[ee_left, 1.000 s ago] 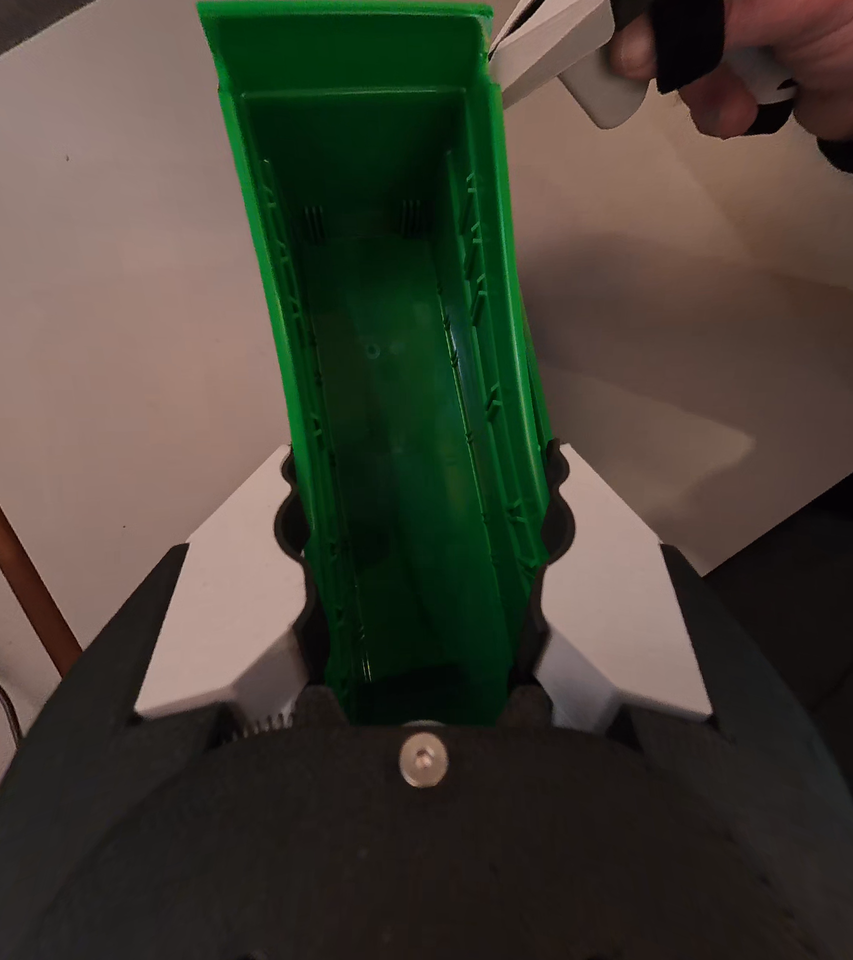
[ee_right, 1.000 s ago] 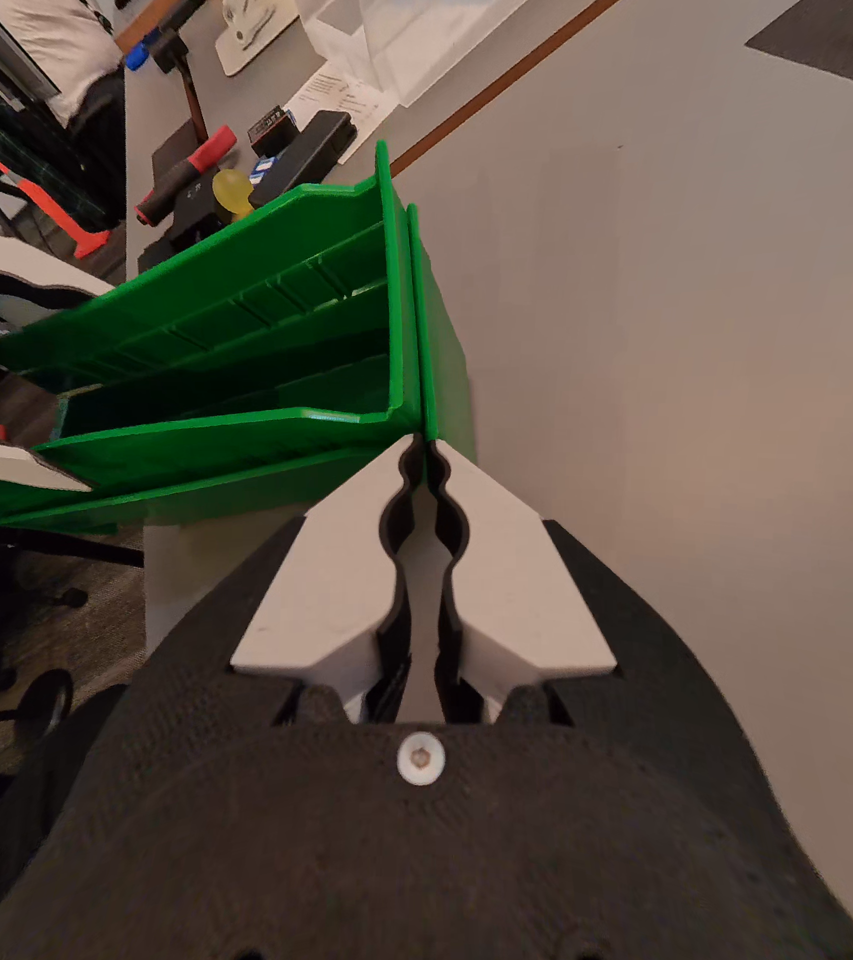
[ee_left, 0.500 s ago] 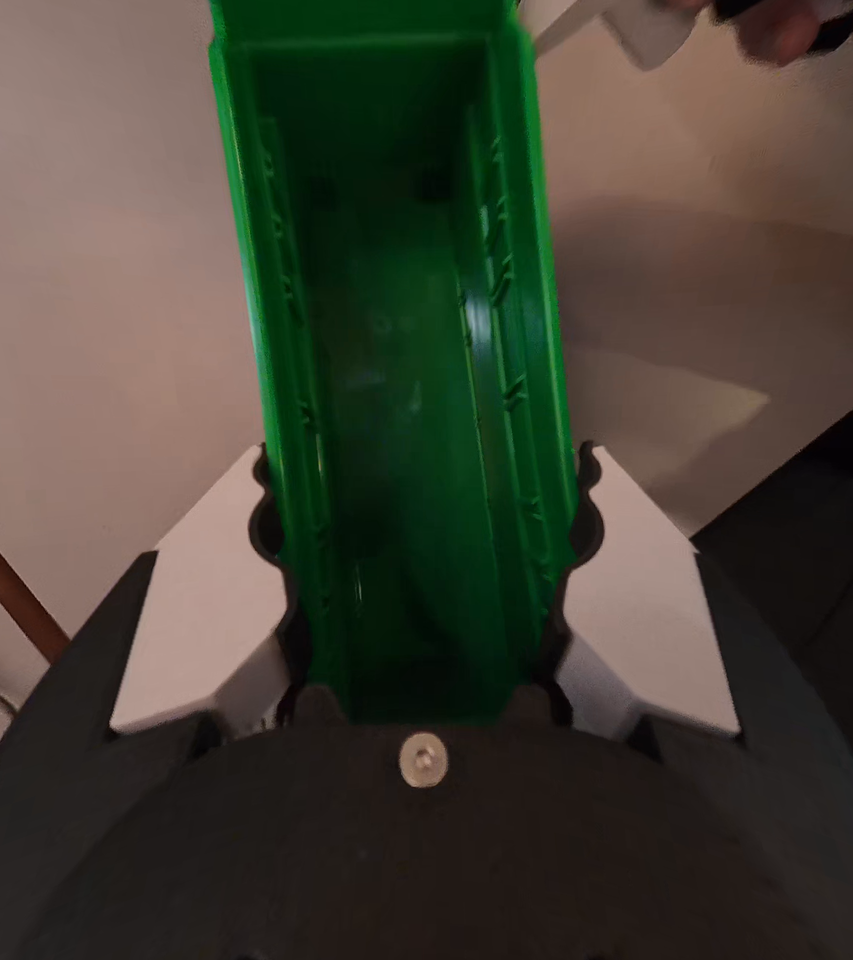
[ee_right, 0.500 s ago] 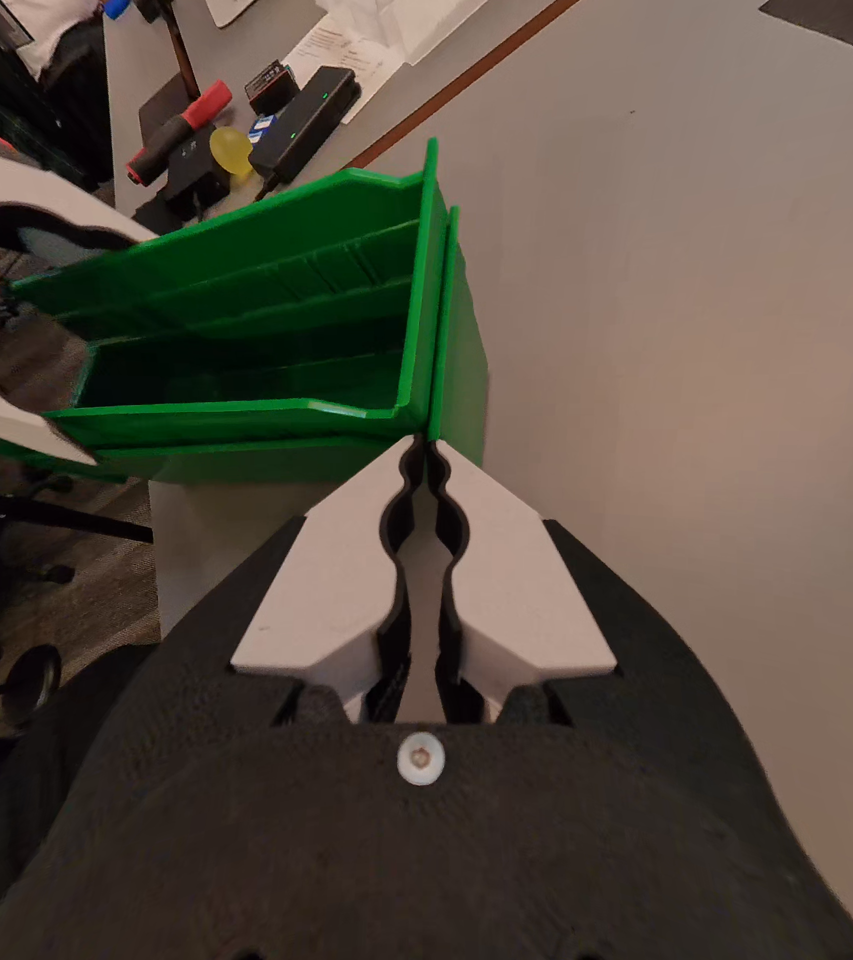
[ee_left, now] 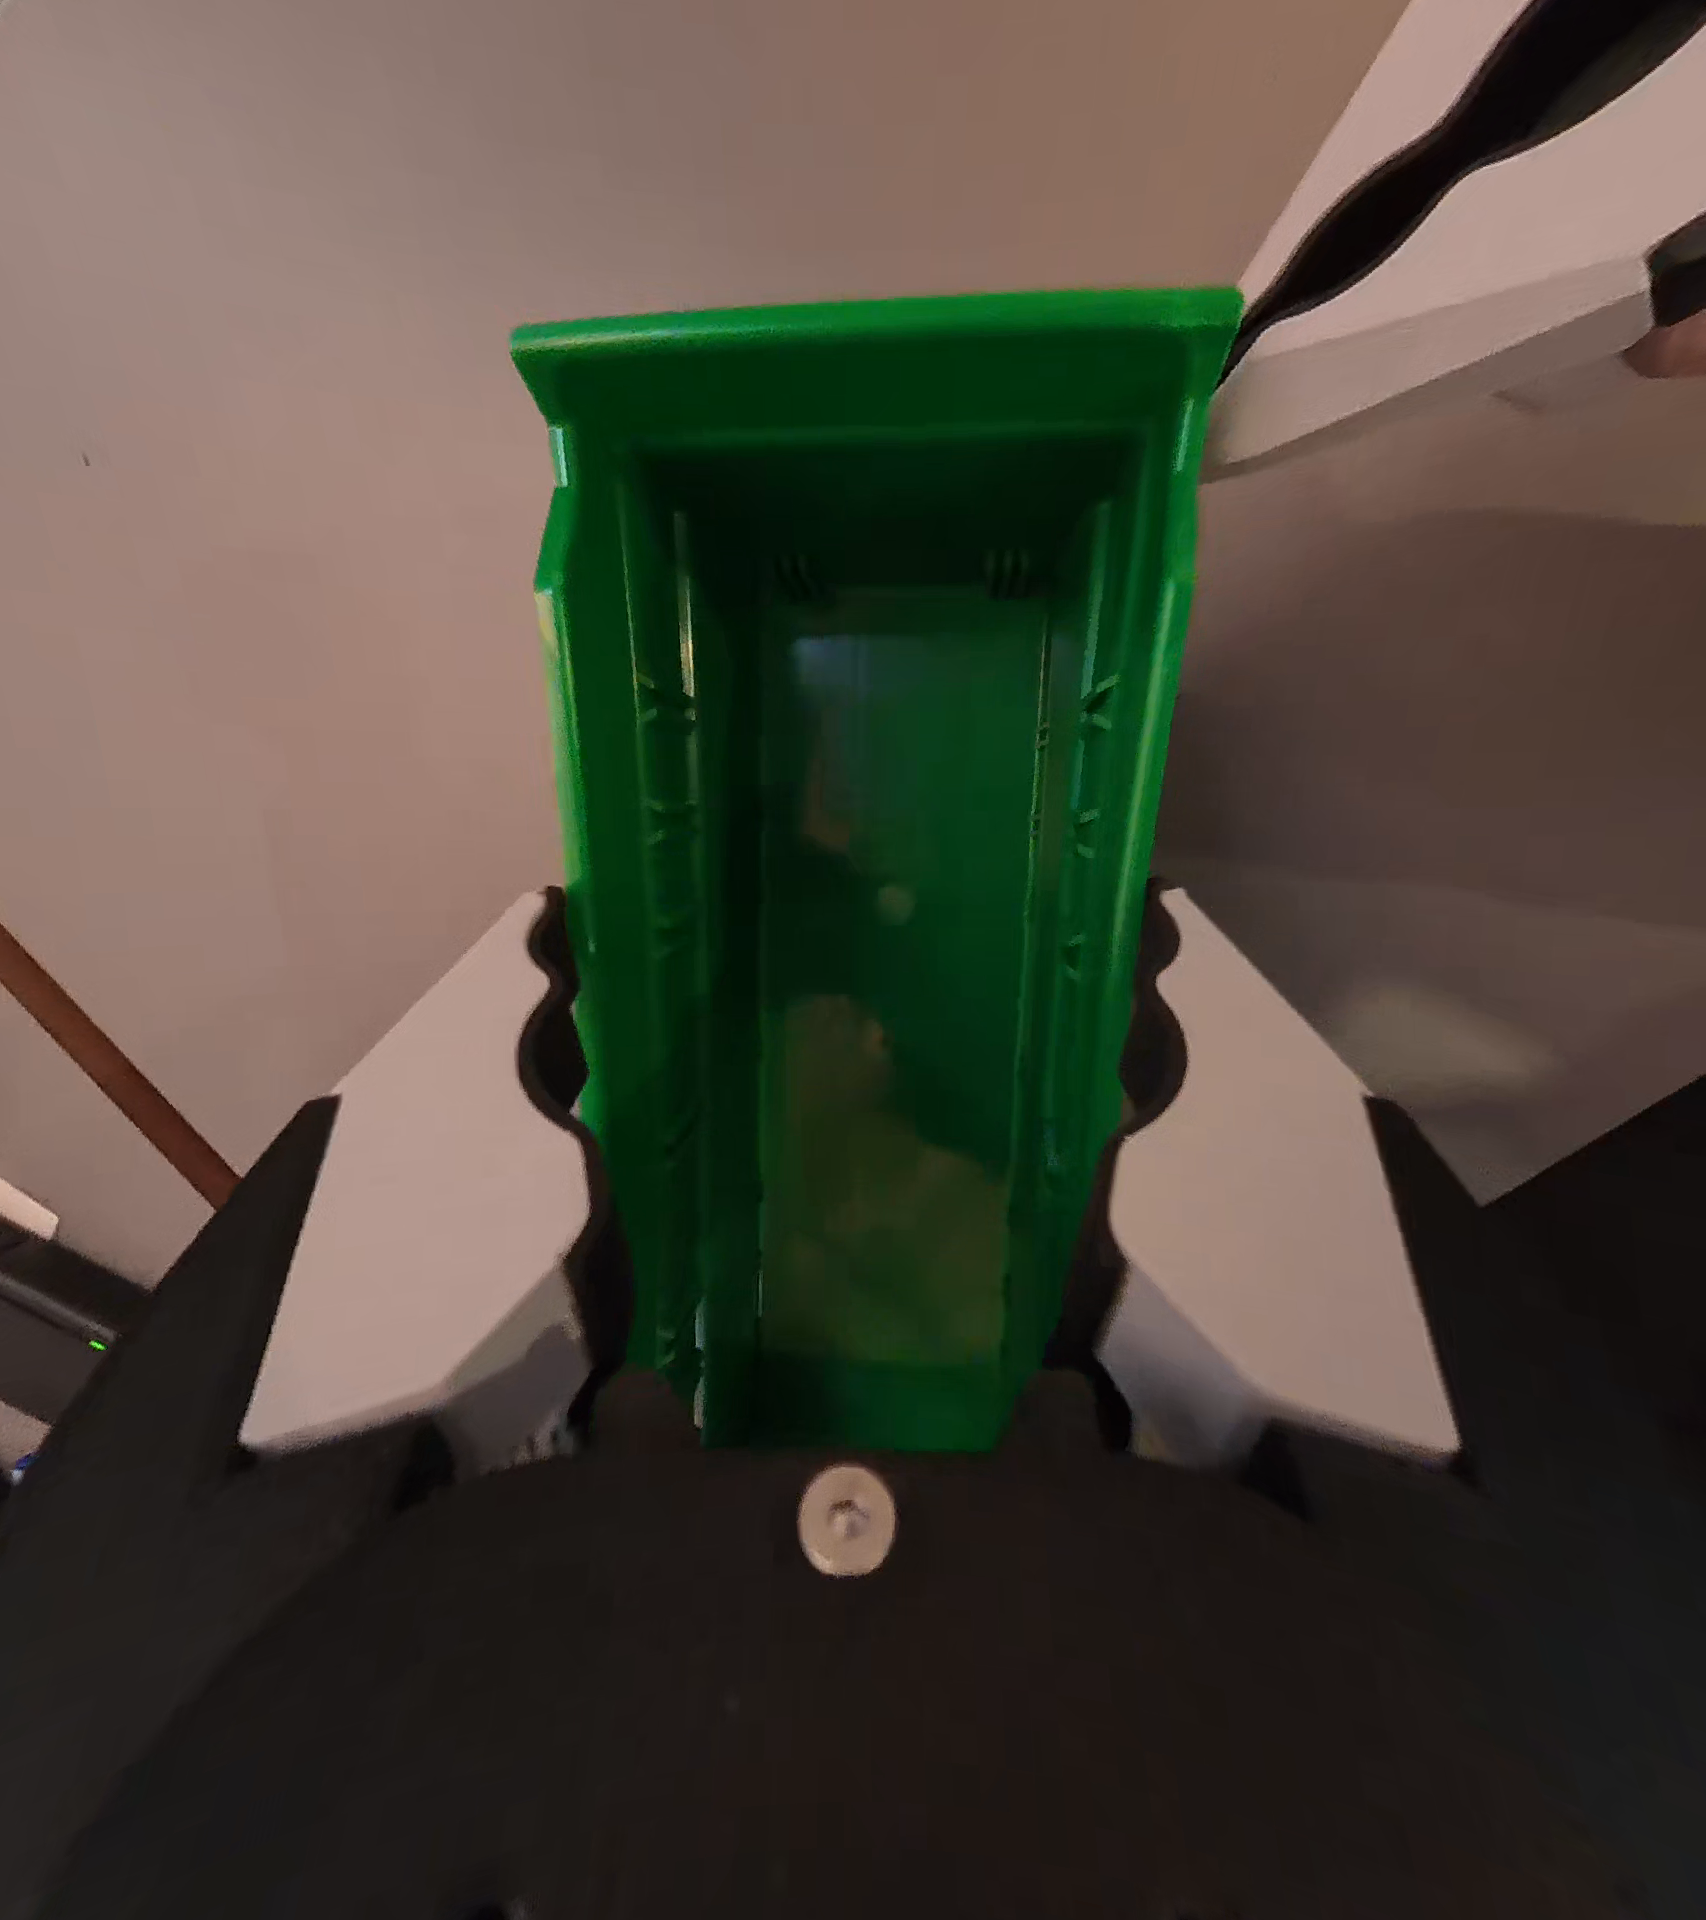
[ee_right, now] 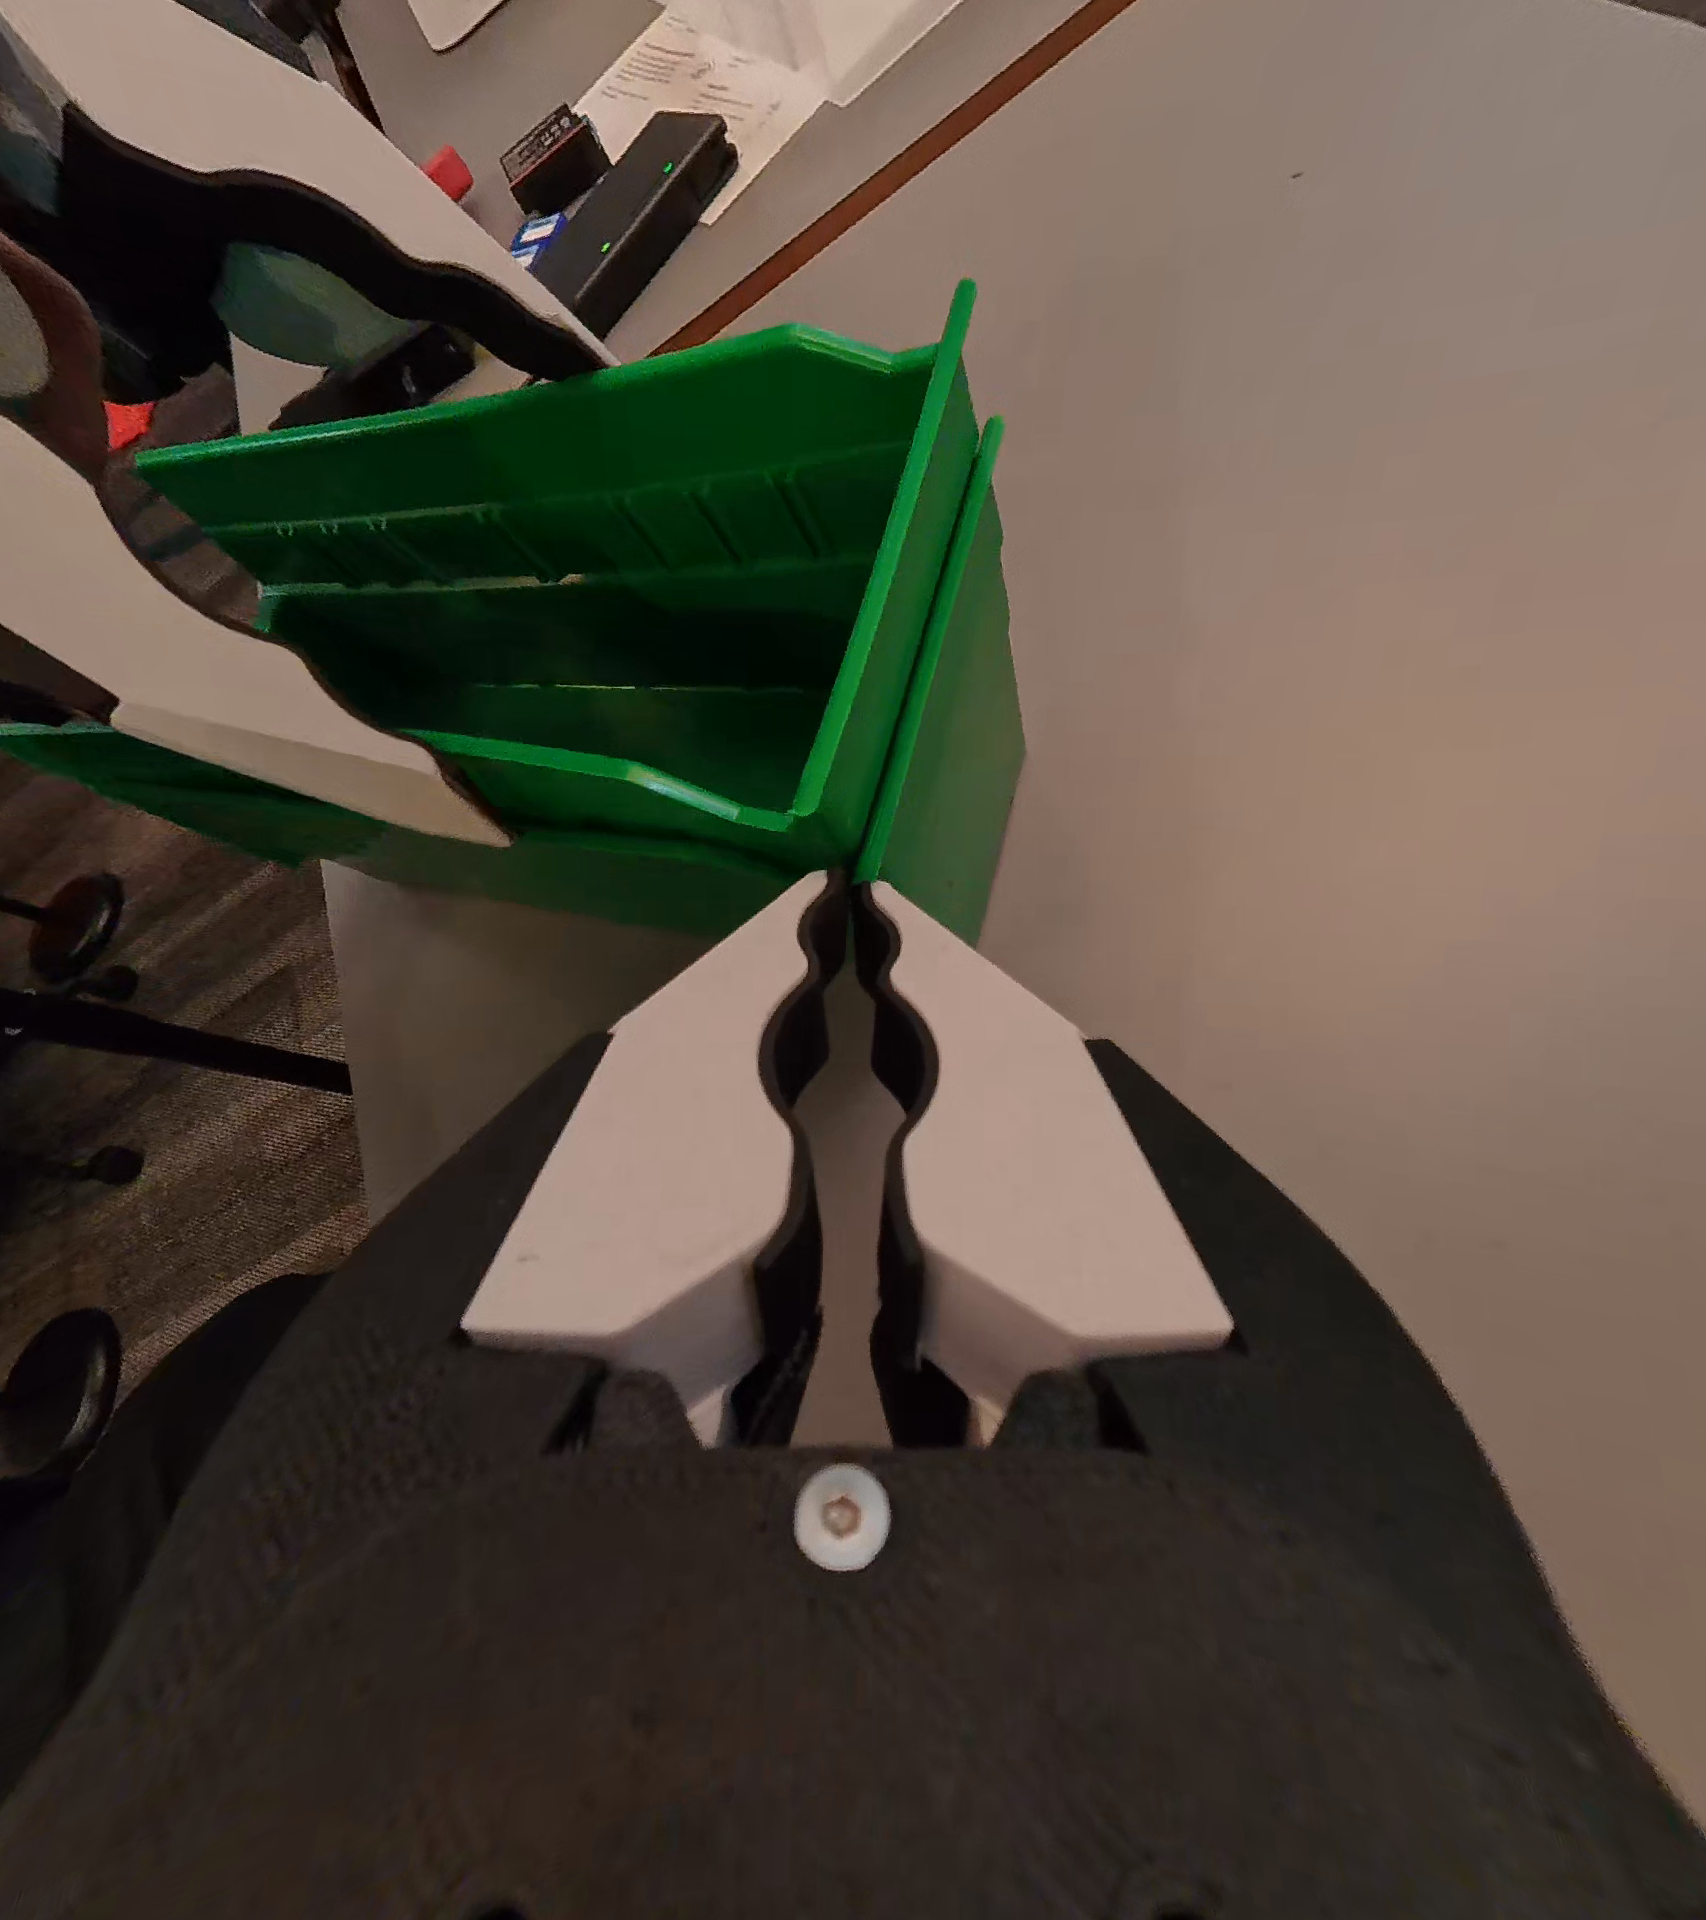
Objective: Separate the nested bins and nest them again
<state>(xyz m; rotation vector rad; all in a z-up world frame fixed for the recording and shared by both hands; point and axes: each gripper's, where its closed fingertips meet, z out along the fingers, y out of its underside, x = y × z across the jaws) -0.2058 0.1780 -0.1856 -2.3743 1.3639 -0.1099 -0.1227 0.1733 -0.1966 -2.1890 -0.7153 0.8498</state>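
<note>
Nested bins (ee_right: 859, 665): gap wider than a second ago, inner bin (ee_right: 620, 644) raised further out of outer bin (ee_right: 963, 779), so separation under way, not finished. Positioned at the table (ee_right: 1400, 727) corner, open side up, long axis running straight away from left gripper (ee_left: 851, 899). Left gripper spread wide, clamping inner bin's side walls; right gripper (ee_right: 844, 883) almost closed, pinching outer bin's end rim.

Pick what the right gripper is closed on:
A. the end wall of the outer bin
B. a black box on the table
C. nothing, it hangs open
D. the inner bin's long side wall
A: in the right wrist view the right gripper is pinched on the end wall of the outer bin, behind the inner bin.
</note>
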